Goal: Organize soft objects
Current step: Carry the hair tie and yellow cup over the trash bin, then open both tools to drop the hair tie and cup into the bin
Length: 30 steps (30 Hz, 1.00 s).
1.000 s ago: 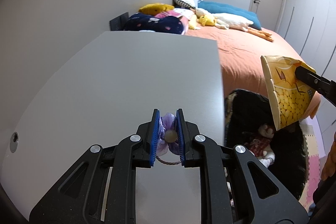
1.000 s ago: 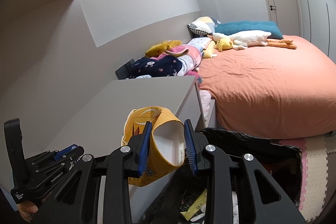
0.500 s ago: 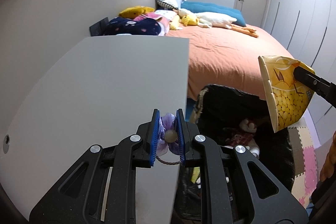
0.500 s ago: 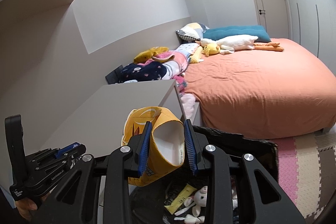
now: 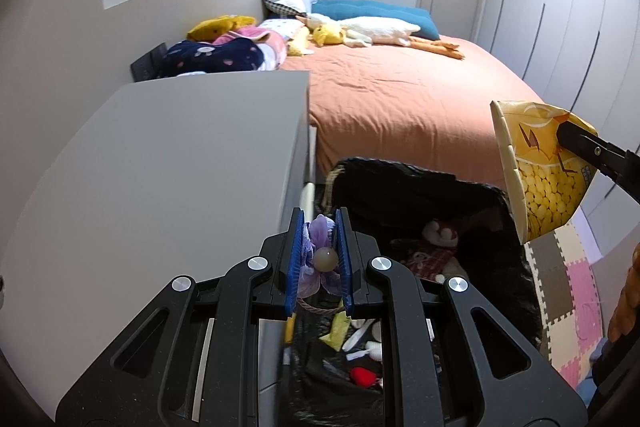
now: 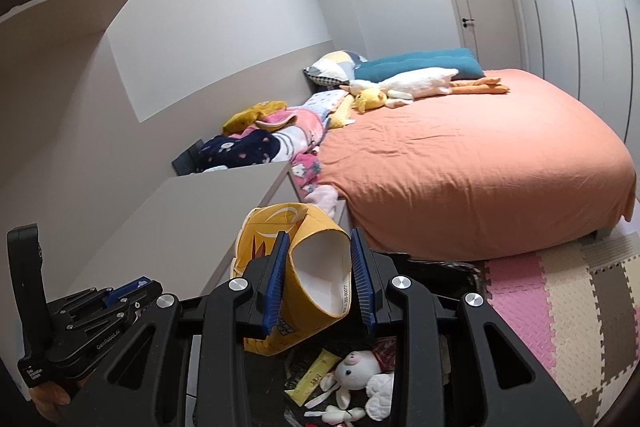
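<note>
Left claw [image 5: 319, 255]: mine, pads pressed tight on a small purple fabric flower [image 5: 318, 259] with a beige bead at its centre and a thin cord loop hanging below. It hangs over the near edge of the black bin [image 5: 436, 195], just right of the grey tabletop [image 5: 168, 163].

Right claw [image 6: 320, 277]: mine, partly closed, its blue pads squeezing a yellow paper carton [image 6: 296, 259] from both sides; the carton's open end faces the camera, white inside. In the left wrist view the same carton [image 5: 536, 167] shows a corn print and hangs above the bin's right side.

Black bin, contents: a white plush bunny [image 6: 360, 371], a plush in red checked cloth [image 5: 428, 255], a yellow wrapper [image 6: 316, 375], one small red item [image 5: 362, 375].

Bed [image 6: 480, 167]: orange cover. At its head, a long white goose plush [image 6: 416, 83], a small yellow plush [image 6: 370, 99], a teal cushion [image 6: 424, 61], a patterned pillow [image 6: 334, 67].

Between bed and wall: heaped blankets [image 6: 264, 139], navy and pink.

Floor: foam mat [image 6: 560, 307], pink, cream and brown tiles.
</note>
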### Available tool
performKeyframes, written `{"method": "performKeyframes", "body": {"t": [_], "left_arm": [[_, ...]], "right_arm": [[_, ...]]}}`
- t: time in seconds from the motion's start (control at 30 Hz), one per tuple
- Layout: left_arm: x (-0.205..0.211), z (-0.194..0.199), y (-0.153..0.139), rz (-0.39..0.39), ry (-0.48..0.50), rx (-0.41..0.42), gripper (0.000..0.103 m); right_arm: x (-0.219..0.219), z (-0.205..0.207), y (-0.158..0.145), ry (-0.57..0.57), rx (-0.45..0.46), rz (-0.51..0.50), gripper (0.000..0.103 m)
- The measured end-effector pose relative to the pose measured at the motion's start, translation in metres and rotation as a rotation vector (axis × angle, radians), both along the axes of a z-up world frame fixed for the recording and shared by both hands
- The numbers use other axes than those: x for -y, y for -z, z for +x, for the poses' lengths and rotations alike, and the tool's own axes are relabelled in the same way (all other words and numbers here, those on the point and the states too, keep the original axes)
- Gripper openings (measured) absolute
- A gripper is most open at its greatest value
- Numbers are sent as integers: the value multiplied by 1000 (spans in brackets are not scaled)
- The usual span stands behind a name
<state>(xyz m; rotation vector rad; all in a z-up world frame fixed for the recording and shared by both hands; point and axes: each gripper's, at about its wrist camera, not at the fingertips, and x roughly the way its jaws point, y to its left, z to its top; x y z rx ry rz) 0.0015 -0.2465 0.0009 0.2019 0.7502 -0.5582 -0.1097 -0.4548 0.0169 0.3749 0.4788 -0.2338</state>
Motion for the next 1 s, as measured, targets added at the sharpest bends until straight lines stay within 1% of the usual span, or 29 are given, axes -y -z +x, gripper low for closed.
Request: {"method": "performKeyframes", "body": {"t": [0.47, 0.53, 0.63, 0.67, 0.7, 0.73, 0.77, 0.8, 0.83, 0.9, 1.0], "left_arm": [[47, -5, 10, 7, 151, -31, 16], [53, -7, 11, 15, 179, -25, 17], [58, -7, 13, 7, 219, -47, 19], [60, -7, 13, 4, 231, -54, 28], [61, -6, 12, 4, 239, -58, 49], [62, -7, 12, 4, 242, -52, 66], [62, -8, 9, -1, 239, -32, 89], [60, -10, 5, -19, 240, -3, 92], [60, -12, 3, -29, 248, 13, 92], [61, -12, -1, -30, 255, 14, 95], [62, -13, -2, -21, 267, 17, 95]], "right_arm": [[31, -21, 6, 126, -32, -26, 33], [33, -23, 8, 141, -40, -32, 33], [35, -24, 9, 163, -49, -33, 34], [36, -25, 9, 169, -47, -29, 37], [37, -25, 9, 178, -46, -24, 42], [38, -27, 8, 192, -38, -21, 59], [39, -28, 6, 204, -30, -25, 70], [38, -31, 5, 219, -23, -33, 71], [38, -32, 3, 228, -20, -41, 72], [40, -32, 2, 234, -17, -39, 72], [40, -33, 3, 236, -21, -41, 73]]}}
